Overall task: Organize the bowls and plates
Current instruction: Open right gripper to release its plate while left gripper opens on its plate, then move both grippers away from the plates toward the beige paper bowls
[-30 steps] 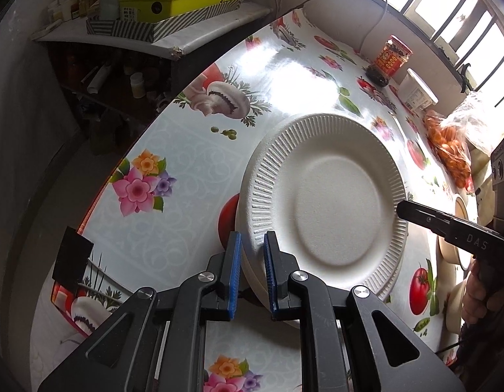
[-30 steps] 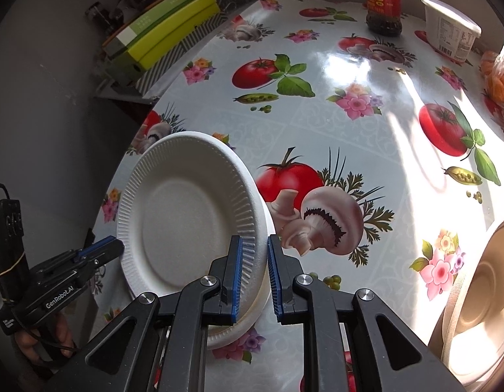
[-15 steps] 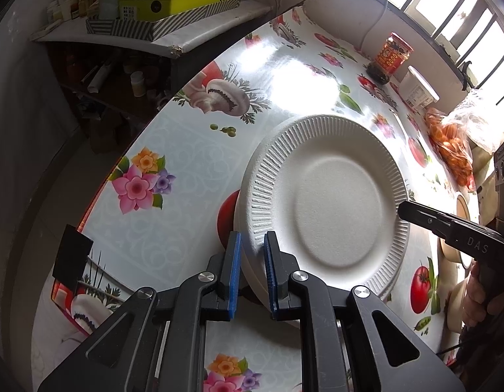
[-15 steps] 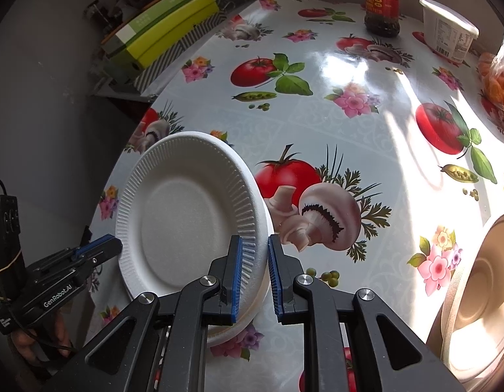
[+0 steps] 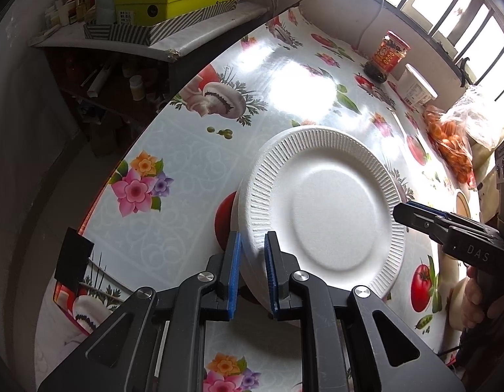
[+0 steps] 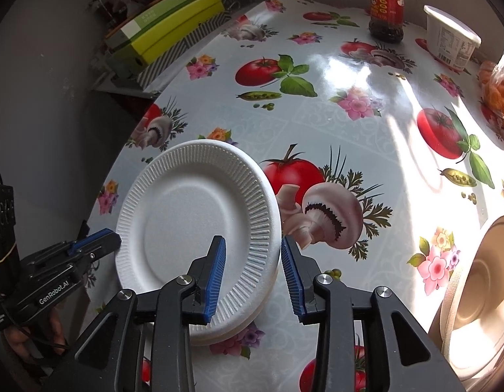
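Both jaw sets spread since a second ago, right far more; foam plate (image 6: 199, 228) now sits on the stack.
Right gripper (image 6: 252, 274) is opening, pads clear of the 3 o'clock rim; left gripper (image 5: 252, 274) is opening, barely pinching at 9 o'clock. Placing step ending; next: full release, withdraw both, go for the tan bowls (image 6: 480, 290) at 3 o'clock.
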Action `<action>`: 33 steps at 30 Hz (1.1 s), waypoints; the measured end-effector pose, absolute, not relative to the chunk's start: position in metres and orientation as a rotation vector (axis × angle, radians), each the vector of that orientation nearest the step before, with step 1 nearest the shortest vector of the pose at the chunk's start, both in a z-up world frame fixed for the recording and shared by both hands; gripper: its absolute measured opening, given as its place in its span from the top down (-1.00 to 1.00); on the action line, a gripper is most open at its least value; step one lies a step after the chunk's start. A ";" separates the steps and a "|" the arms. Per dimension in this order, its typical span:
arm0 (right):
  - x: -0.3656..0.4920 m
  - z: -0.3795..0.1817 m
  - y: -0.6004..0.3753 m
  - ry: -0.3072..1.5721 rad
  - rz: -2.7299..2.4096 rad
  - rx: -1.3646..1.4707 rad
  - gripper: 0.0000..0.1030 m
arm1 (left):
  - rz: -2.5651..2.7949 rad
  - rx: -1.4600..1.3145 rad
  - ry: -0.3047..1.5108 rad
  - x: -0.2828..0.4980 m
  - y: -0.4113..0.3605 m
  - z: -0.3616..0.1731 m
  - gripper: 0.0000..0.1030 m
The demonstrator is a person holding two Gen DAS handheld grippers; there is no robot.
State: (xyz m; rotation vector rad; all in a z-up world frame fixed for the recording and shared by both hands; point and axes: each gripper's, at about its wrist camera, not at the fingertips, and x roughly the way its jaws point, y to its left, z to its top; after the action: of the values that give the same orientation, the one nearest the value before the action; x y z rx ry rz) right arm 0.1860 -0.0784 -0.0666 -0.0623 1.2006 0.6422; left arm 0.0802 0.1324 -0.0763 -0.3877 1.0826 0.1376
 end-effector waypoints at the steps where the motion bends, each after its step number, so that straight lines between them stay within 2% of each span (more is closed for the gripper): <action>1: 0.186 -0.066 -0.079 1.201 0.639 -0.062 0.31 | 0.137 -0.387 1.082 0.080 0.132 -0.076 0.65; 3: 0.186 -0.066 -0.080 1.201 0.636 -0.061 0.30 | 0.136 -0.386 1.081 0.079 0.132 -0.076 0.59; 17: 0.171 -0.052 -0.096 1.147 0.619 -0.024 0.08 | 0.125 -0.346 1.033 0.071 0.122 -0.059 0.57; 33: 0.137 -0.029 -0.134 1.043 0.569 0.013 0.06 | 0.066 -0.241 0.972 0.059 0.078 -0.039 0.57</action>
State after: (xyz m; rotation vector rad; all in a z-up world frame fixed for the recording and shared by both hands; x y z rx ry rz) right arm 0.1372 -0.1338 -0.0288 0.0125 1.0430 0.5692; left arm 0.0586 0.0783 -0.0389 -0.2406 0.9718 0.0660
